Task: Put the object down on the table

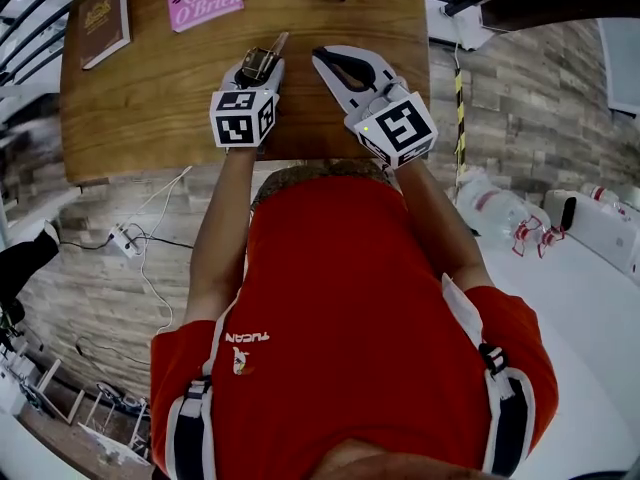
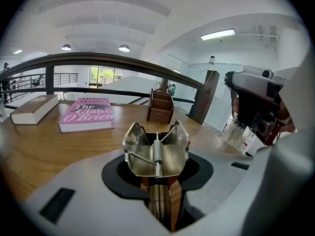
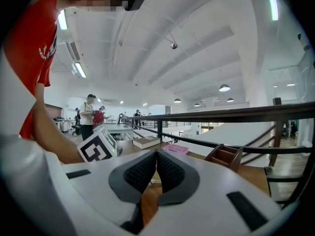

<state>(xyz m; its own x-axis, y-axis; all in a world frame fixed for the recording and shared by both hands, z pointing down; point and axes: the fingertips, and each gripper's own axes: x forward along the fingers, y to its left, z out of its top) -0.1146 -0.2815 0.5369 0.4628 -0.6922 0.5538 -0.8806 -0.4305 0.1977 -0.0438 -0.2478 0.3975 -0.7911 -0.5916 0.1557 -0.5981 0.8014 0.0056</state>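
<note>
My left gripper [image 1: 258, 76] is clamped on the metal spring clip [image 2: 156, 149], which I hold just over the near part of the table [image 1: 150, 108] so it can go down, while my right gripper [image 3: 156, 154] is closed on nothing, I think only waiting.

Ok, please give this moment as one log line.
left gripper: shut on clip | right gripper: shut, empty | clip: held over table

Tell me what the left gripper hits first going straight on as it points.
Probably the small wooden box, dead ahead of the left gripper and the metal clip it holds; only bare table seems to lie between.
</note>
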